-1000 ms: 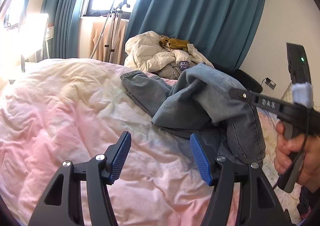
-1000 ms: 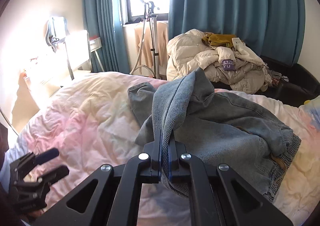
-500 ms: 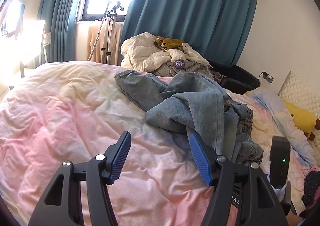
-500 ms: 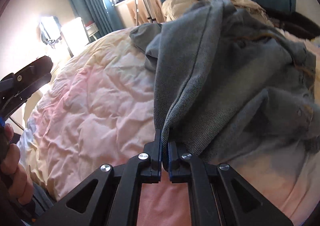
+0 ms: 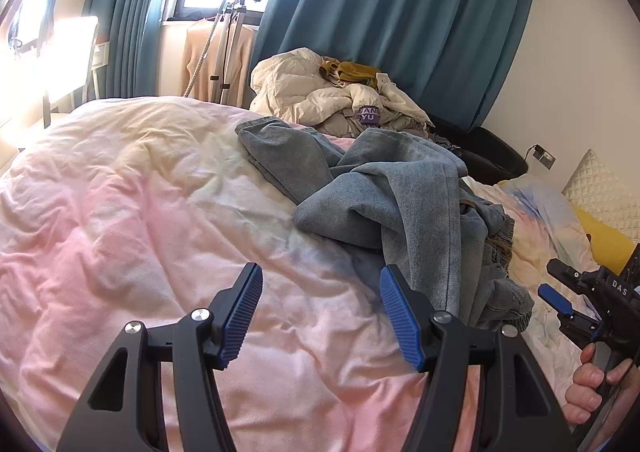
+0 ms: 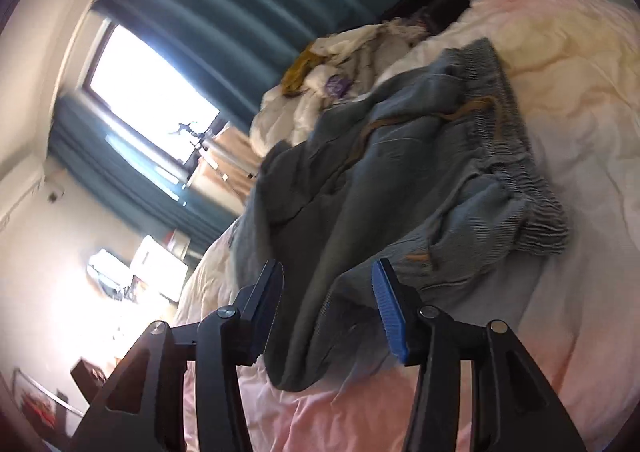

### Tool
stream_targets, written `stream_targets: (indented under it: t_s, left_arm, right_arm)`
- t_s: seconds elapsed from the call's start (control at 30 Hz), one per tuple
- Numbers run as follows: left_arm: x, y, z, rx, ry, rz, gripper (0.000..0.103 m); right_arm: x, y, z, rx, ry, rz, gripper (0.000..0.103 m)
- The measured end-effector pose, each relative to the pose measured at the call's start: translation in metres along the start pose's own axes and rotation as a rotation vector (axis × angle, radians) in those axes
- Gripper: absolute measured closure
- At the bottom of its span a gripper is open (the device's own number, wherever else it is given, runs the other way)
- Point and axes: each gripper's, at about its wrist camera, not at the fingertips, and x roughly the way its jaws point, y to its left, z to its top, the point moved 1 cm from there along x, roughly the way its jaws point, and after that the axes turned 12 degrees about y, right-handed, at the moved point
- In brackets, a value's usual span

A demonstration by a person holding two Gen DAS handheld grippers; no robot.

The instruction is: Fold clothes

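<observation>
Denim jeans (image 5: 400,188) lie crumpled on the bed (image 5: 120,212); your right hand-held gripper (image 6: 326,312) is opening, letting cloth go, the left hand-held gripper (image 5: 320,316) wide and empty. Next, spread them flat.

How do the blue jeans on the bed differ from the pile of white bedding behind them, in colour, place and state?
The jeans are blue-grey denim; the bedding is cream-white and puffy. The jeans lie crumpled on the pink duvet; the bedding is heaped beyond the bed, before the teal curtain. A mustard cloth lies on the bedding; nothing lies on the jeans. Both are unfolded and rumpled.
</observation>
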Motion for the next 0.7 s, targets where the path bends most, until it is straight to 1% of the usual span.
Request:
stream_targets:
  t_s: [0.07, 0.1, 0.13, 0.17, 0.23, 0.33, 0.37, 0.43, 0.47, 0.5, 0.53, 0.57, 0.6, 0.63, 0.7]
  left_arm:
    - [0.001, -0.001, 0.0, 0.001, 0.002, 0.003, 0.04]
    - [0.002, -0.001, -0.001, 0.001, 0.003, 0.006, 0.04]
    - [0.003, -0.001, -0.001, -0.001, 0.007, 0.008, 0.04]
    - [0.004, 0.0, -0.001, -0.004, 0.013, 0.009, 0.04]
    - [0.008, 0.0, -0.003, -0.009, 0.025, 0.01, 0.04]
    - [0.013, 0.001, -0.005, -0.007, 0.04, 0.016, 0.04]
    - [0.014, 0.0, -0.006, -0.004, 0.042, 0.02, 0.04]
    - [0.016, 0.0, -0.007, 0.001, 0.046, 0.027, 0.04]
    - [0.017, 0.0, -0.007, 0.002, 0.047, 0.028, 0.04]
    - [0.018, 0.0, -0.007, 0.002, 0.047, 0.027, 0.04]
    - [0.019, 0.0, -0.008, 0.001, 0.048, 0.025, 0.04]
    - [0.02, 0.001, -0.008, -0.001, 0.05, 0.027, 0.04]
    - [0.021, 0.002, -0.008, -0.002, 0.053, 0.029, 0.04]
    - [0.023, 0.002, -0.009, -0.002, 0.057, 0.031, 0.04]
    - [0.027, 0.002, -0.01, -0.001, 0.066, 0.038, 0.04]
  right_arm:
    - [-0.001, -0.039, 0.009, 0.195, 0.011, 0.039, 0.048]
    - [0.001, -0.058, 0.011, 0.294, 0.029, 0.068, 0.043]
    - [0.005, -0.075, 0.011, 0.384, 0.049, 0.104, 0.04]
    - [0.009, -0.089, 0.011, 0.457, 0.063, 0.133, 0.039]
    - [0.021, -0.11, 0.011, 0.572, 0.088, 0.15, 0.031]
    - [0.043, -0.126, 0.017, 0.668, 0.12, 0.177, 0.028]
    - [0.048, -0.129, 0.022, 0.676, 0.12, 0.181, 0.028]
    - [0.054, -0.131, 0.035, 0.658, 0.103, 0.153, 0.029]
    - [0.053, -0.132, 0.04, 0.647, 0.081, 0.131, 0.03]
    - [0.052, -0.134, 0.045, 0.644, 0.059, 0.105, 0.034]
    - [0.051, -0.136, 0.05, 0.64, 0.043, 0.081, 0.045]
    - [0.051, -0.137, 0.055, 0.637, 0.039, 0.062, 0.051]
    - [0.05, -0.138, 0.059, 0.63, 0.036, 0.042, 0.062]
    - [0.049, -0.137, 0.063, 0.615, 0.028, 0.021, 0.07]
    - [0.04, -0.127, 0.073, 0.547, -0.019, -0.015, 0.074]
